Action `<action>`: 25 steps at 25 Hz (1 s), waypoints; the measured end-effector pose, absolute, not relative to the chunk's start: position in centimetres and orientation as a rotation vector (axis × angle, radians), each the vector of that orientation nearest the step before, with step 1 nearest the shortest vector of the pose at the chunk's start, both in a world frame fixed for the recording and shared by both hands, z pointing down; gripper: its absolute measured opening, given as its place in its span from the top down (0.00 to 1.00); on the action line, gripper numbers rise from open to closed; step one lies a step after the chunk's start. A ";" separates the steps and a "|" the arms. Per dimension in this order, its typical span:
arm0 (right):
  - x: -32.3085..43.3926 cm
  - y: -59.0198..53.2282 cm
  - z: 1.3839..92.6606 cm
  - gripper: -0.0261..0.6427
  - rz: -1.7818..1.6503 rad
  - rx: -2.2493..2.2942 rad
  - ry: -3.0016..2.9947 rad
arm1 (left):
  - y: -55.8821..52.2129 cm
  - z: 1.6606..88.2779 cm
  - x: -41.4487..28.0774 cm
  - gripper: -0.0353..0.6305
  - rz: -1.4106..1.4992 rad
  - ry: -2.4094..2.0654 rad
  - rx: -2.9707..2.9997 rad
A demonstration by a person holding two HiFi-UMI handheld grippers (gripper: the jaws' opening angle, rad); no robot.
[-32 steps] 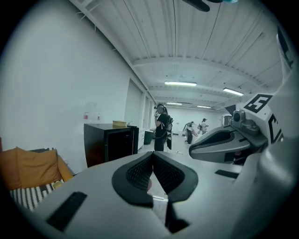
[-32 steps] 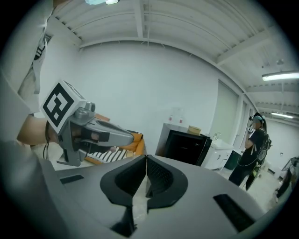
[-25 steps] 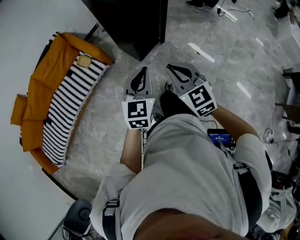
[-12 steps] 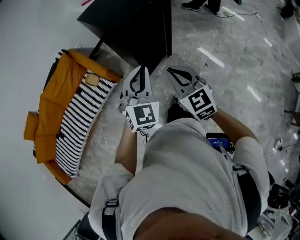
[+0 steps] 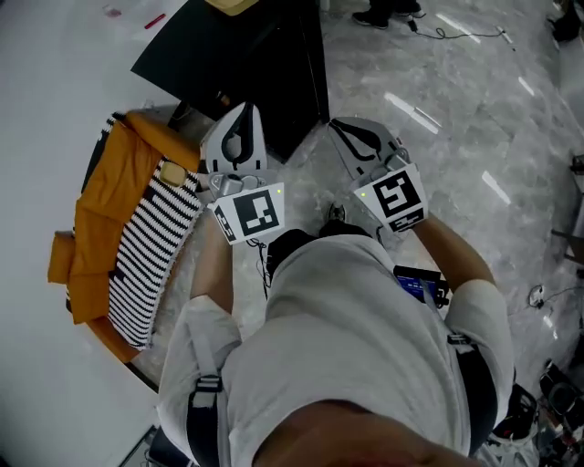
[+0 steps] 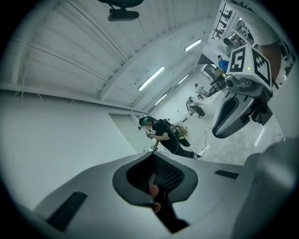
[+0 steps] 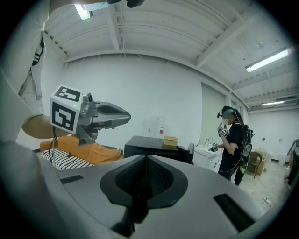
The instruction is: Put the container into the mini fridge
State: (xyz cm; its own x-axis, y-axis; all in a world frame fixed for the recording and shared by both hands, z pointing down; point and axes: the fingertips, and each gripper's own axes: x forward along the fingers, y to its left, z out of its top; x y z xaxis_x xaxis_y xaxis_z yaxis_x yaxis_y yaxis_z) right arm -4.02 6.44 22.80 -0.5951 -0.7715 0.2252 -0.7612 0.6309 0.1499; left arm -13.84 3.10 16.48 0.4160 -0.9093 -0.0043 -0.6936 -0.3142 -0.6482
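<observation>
The black mini fridge (image 5: 251, 64) stands on the floor ahead of me, its door side not visible. A tan container (image 5: 234, 5) sits on top of it, cut by the head view's top edge; it shows whole in the right gripper view as the container (image 7: 170, 141) on the fridge (image 7: 154, 148). My left gripper (image 5: 243, 114) is shut and empty, held in the air near the fridge's front corner. The right gripper (image 5: 339, 126) hangs level with it to the right, jaws together, nothing in them. Both are well short of the container.
An orange cushion with a black-and-white striped cover (image 5: 137, 228) lies on the floor at left, against a white wall. Another person with grippers (image 7: 231, 144) stands to the right beside a white counter. Cables (image 5: 456, 27) trail over the grey marble floor.
The left gripper has swung left and forward, up beside the fridge. The head view has shifted forward, bringing the fridge top and the container into sight. The right gripper has barely moved.
</observation>
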 end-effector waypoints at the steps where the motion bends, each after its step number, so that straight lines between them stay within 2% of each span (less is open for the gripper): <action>1: -3.7 5.8 22.9 0.90 -0.052 1.248 -2.586 | 2.0 16.2 -13.7 0.93 -0.493 1.344 -2.106; 8: -2.5 2.4 23.7 0.90 -0.057 1.241 -2.575 | -4.2 13.5 -13.2 0.93 -0.475 1.214 -2.079; 12: -2.2 0.2 23.8 0.90 -0.065 1.252 -2.566 | -7.2 11.9 -14.0 0.93 -0.193 1.240 -2.341; 17: -1.5 -2.8 23.5 0.90 -0.081 1.280 -2.532 | -11.8 9.8 -16.6 0.93 0.387 1.209 -2.679; 20: -1.6 -4.4 22.9 0.90 -0.078 1.263 -2.538 | -14.1 8.3 -17.2 0.93 0.631 1.204 -2.779; 22: -2.0 -5.3 22.5 0.90 -0.091 1.243 -2.542 | -15.2 7.8 -16.6 0.93 0.652 1.190 -2.803; 25: -2.7 -6.9 22.4 0.90 -0.106 1.236 -2.530 | -16.8 9.3 -15.3 0.93 0.435 1.220 -2.762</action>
